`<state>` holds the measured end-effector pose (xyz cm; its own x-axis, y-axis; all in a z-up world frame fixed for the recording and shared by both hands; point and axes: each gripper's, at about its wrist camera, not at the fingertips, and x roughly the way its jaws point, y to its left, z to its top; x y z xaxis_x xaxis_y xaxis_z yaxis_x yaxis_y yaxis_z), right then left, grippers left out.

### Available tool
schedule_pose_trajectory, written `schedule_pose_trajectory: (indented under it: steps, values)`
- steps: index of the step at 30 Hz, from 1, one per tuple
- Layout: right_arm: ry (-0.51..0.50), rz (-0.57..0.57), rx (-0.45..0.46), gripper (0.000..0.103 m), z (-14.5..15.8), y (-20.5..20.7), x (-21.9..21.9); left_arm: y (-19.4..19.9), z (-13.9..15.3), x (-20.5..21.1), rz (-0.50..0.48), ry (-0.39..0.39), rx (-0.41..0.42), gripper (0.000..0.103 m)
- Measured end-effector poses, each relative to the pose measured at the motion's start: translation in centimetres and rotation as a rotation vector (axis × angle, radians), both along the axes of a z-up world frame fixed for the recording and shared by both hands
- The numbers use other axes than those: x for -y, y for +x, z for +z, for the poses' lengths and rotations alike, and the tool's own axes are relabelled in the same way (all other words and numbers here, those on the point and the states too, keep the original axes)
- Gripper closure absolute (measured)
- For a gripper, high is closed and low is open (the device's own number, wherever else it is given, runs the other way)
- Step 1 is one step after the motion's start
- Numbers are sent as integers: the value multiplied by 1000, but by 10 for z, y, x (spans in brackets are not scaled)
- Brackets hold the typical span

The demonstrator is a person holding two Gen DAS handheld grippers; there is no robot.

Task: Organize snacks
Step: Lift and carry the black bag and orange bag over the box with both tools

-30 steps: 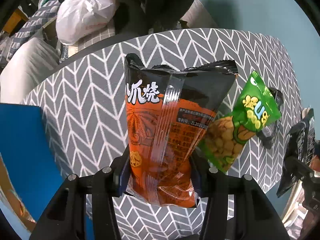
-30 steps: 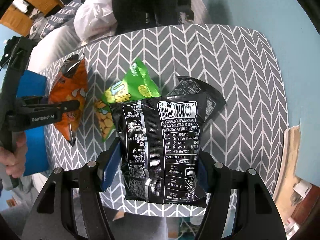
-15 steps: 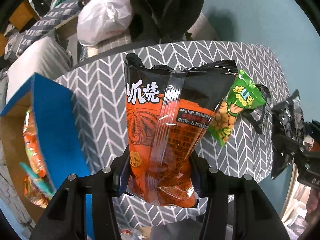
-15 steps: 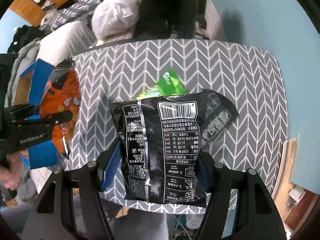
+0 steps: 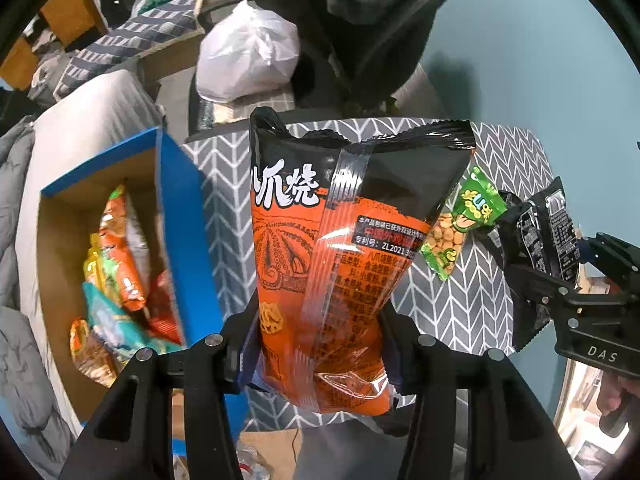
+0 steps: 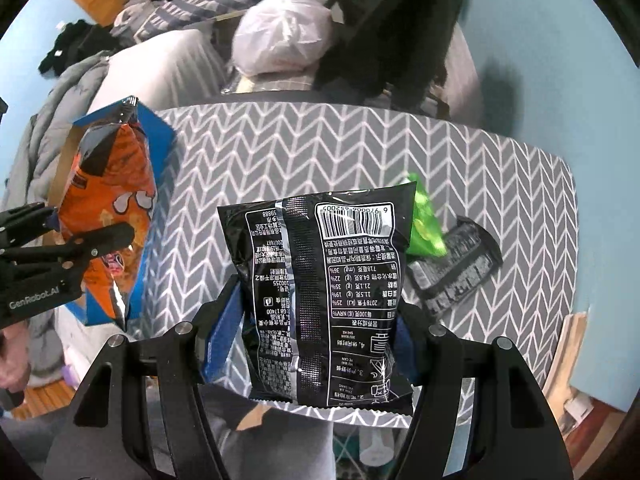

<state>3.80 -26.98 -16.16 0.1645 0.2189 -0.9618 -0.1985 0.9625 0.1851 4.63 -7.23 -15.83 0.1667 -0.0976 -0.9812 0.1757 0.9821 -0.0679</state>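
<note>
My left gripper (image 5: 320, 340) is shut on an orange and black snack bag (image 5: 344, 248), lifted above the table. The same bag (image 6: 108, 204) shows at the left of the right wrist view, in front of the blue box (image 6: 160, 136). My right gripper (image 6: 320, 336) is shut on a black snack bag (image 6: 332, 292); that bag (image 5: 536, 240) shows at the right of the left wrist view. The blue cardboard box (image 5: 180, 216) at the table's left holds several snack packs. A green peanut pack (image 5: 460, 224) and a small black pack (image 6: 456, 268) lie on the table.
The table wears a grey chevron cloth (image 6: 300, 160). Behind it are a white plastic bag (image 5: 248, 56), a dark chair with clothing (image 5: 368, 20) and grey bedding (image 6: 80, 80). A teal wall (image 5: 540, 60) is at the right. A hand (image 6: 12, 368) holds the left gripper.
Both grippers have risen with their bags and drifted left. The blue box with its snacks has come into the left wrist view. The table looks smaller and farther.
</note>
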Motion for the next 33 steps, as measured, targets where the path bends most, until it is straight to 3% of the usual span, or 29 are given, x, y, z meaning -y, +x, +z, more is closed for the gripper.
schedule_pose_trajectory:
  steps: [21,33]
  values:
    - [73,213,38,36,21,19,-128,-32,39,-111,190,-7,55,51]
    - [89,348,54,36,25,35,-217,-33,37,-189,323,36,74,51]
